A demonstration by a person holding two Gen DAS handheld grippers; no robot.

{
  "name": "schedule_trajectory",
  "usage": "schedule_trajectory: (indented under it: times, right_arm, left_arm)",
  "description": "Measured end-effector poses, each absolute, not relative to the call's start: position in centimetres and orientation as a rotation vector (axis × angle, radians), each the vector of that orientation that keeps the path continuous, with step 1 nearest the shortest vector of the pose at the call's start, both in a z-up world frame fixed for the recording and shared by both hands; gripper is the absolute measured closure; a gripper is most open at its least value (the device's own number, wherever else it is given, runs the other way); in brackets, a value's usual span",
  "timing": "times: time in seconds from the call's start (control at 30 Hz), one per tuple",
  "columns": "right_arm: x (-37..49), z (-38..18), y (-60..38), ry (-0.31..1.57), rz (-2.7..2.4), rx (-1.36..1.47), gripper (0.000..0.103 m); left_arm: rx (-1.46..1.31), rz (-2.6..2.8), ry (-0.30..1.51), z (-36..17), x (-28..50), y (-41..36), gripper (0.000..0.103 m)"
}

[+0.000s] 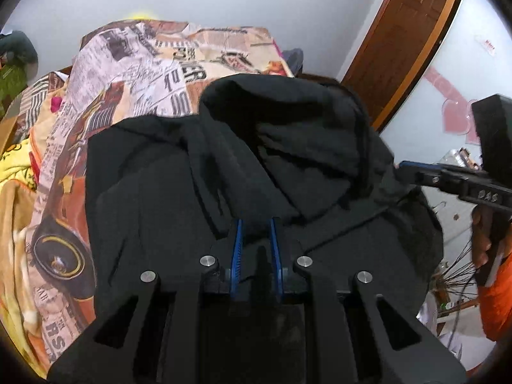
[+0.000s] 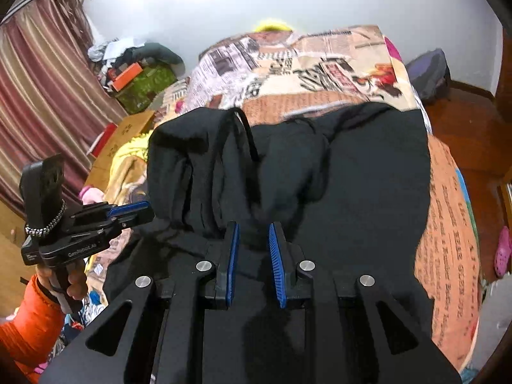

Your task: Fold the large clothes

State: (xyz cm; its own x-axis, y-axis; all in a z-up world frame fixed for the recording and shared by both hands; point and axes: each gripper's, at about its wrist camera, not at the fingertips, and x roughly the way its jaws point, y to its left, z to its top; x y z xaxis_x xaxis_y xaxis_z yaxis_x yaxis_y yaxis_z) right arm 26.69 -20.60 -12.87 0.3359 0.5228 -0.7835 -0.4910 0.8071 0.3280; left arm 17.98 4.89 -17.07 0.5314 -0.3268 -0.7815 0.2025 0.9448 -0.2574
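A large black hooded garment [image 1: 179, 172] lies spread on the bed, hood bunched in the middle; it also shows in the right wrist view [image 2: 368, 185]. My left gripper [image 1: 256, 224] has its blue pads closed on a fold of the black fabric near the hood. It shows from the side in the right wrist view [image 2: 140, 209], shut at the garment's left edge. My right gripper [image 2: 252, 227] has its pads narrowly apart over the black cloth with fabric between them. In the left wrist view it [image 1: 406, 169] pinches the garment's right edge.
The bed carries a newspaper-print cover [image 1: 134, 73] and a yellow blanket [image 1: 12, 172]. A brown door [image 1: 406, 32] stands at the right. Curtains [image 2: 38, 73], a cardboard box [image 2: 124, 134] and piled clutter [image 2: 137, 70] stand left of the bed. Pink slippers [image 2: 502, 249] lie on the floor.
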Motion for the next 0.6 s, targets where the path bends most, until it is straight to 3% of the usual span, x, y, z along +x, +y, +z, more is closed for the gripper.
schedule_trajectory:
  times: [0.07, 0.17, 0.23, 0.27, 0.33, 0.6]
  right_arm:
    - [26.9, -12.8, -20.6, 1.064, 0.651, 0.031, 0.084]
    - [27.3, -12.2, -20.3, 1.058, 0.642, 0.028, 0.074]
    - [27.4, -11.7, -19.9, 1.039, 0.64, 0.027, 0.063]
    - [27.7, -11.4, -19.6, 1.022, 0.643, 0.027, 0.062]
    - [28.2, -11.1, -19.0, 1.004, 0.654, 0.027, 0.061]
    - [31.6, -12.0, -15.9, 1.024, 0.688, 0.031, 0.061]
  left_arm:
    - [-0.13, -0.296, 0.957, -16.7, 18.0, 5.1, 0.087]
    - [-0.145, -0.288, 0.934, -15.5, 18.1, 5.7, 0.085]
    - [-0.167, -0.271, 0.91, -14.6, 18.8, 6.5, 0.073]
    - [-0.178, -0.262, 0.9, -14.2, 19.1, 6.9, 0.066]
    - [-0.201, -0.252, 0.882, -13.8, 19.9, 7.6, 0.063]
    - [-0.217, -0.266, 0.916, -14.8, 24.8, 8.1, 0.063]
